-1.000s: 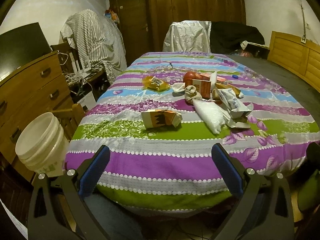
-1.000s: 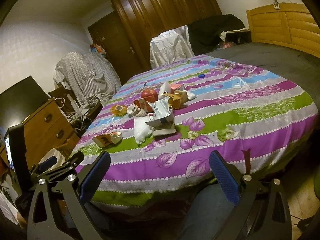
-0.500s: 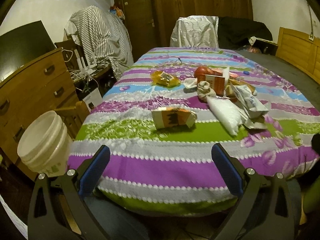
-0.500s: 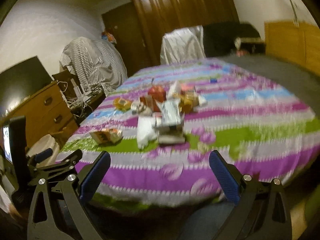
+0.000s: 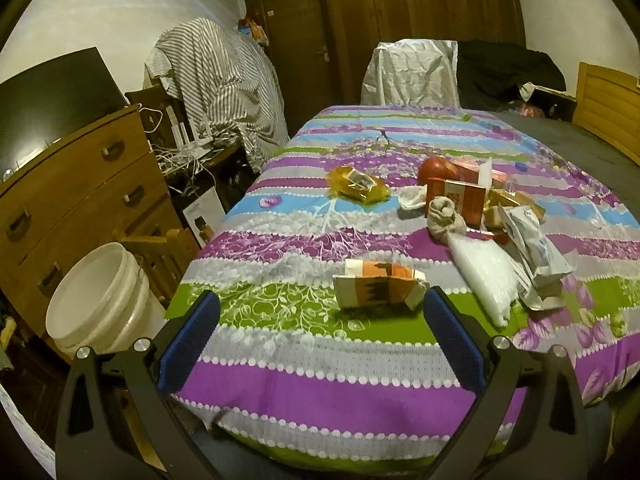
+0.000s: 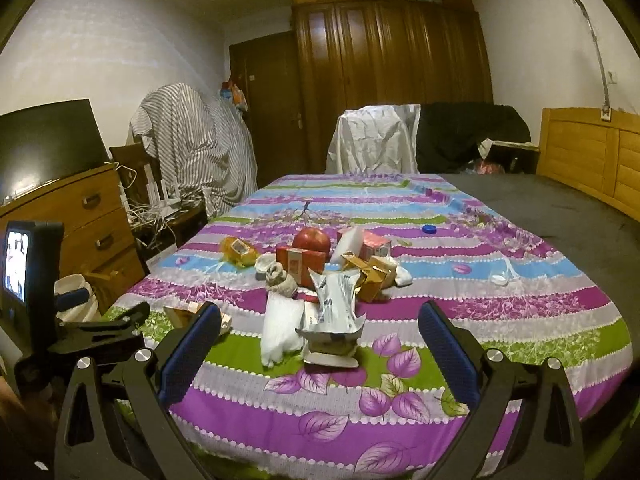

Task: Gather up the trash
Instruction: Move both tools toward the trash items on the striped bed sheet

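Trash lies in a heap on the striped bedspread (image 5: 304, 392): an orange-and-white carton (image 5: 378, 288), a yellow wrapper (image 5: 357, 185), a white plastic bag (image 5: 486, 276), a crumpled grey packet (image 5: 532, 248), red boxes (image 5: 454, 198) and a red round object (image 5: 436, 168). My left gripper (image 5: 320, 322) is open, just short of the carton. My right gripper (image 6: 320, 334) is open too, in front of the grey packet (image 6: 334, 304) and white bag (image 6: 280, 330). The left gripper's body (image 6: 96, 332) shows at the right view's left edge.
A white bucket (image 5: 100, 300) stands on the floor left of the bed, beside a wooden dresser (image 5: 76, 200). Covered chairs (image 5: 412, 72) and a wardrobe (image 6: 392, 88) are at the far end. A wooden headboard (image 6: 592, 156) is on the right.
Both grippers have moved forward over the bed's near edge toward the trash; the right view has swung level. Both stay open and hold nothing.
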`<state>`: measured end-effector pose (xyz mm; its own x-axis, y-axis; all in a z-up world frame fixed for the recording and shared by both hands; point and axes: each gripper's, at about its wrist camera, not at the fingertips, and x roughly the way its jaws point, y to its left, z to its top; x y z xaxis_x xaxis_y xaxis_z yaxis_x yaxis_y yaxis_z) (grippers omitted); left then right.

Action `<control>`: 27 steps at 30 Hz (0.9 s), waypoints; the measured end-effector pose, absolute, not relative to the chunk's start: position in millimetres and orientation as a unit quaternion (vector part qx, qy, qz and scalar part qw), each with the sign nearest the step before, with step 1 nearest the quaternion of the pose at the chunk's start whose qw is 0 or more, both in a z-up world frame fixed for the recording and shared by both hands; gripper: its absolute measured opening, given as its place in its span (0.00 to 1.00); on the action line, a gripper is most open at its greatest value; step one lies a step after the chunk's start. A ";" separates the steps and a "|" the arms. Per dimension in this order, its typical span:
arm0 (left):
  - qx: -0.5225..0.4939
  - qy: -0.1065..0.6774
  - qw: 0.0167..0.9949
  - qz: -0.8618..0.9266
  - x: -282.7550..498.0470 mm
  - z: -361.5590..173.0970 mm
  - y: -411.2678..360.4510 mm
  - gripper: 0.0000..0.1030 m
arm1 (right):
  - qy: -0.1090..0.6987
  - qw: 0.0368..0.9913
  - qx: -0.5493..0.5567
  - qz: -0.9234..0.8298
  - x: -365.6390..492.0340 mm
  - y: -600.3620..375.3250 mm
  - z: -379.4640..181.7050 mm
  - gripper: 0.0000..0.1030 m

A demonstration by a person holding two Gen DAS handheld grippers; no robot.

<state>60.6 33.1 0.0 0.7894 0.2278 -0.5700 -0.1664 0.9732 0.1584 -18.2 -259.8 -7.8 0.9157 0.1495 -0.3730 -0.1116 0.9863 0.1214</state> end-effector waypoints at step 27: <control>0.063 0.310 0.943 0.105 64.4 -3.1 28.5 0.95 | 0.253 0.960 0.110 0.054 -10.7 -277.6 -45.2 0.95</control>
<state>64.4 28.5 -3.1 0.7858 0.2366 -0.5715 -0.1588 0.9701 0.1833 -10.7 -277.6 -45.2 0.8662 0.1595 -0.4735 -0.0480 0.9699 0.2388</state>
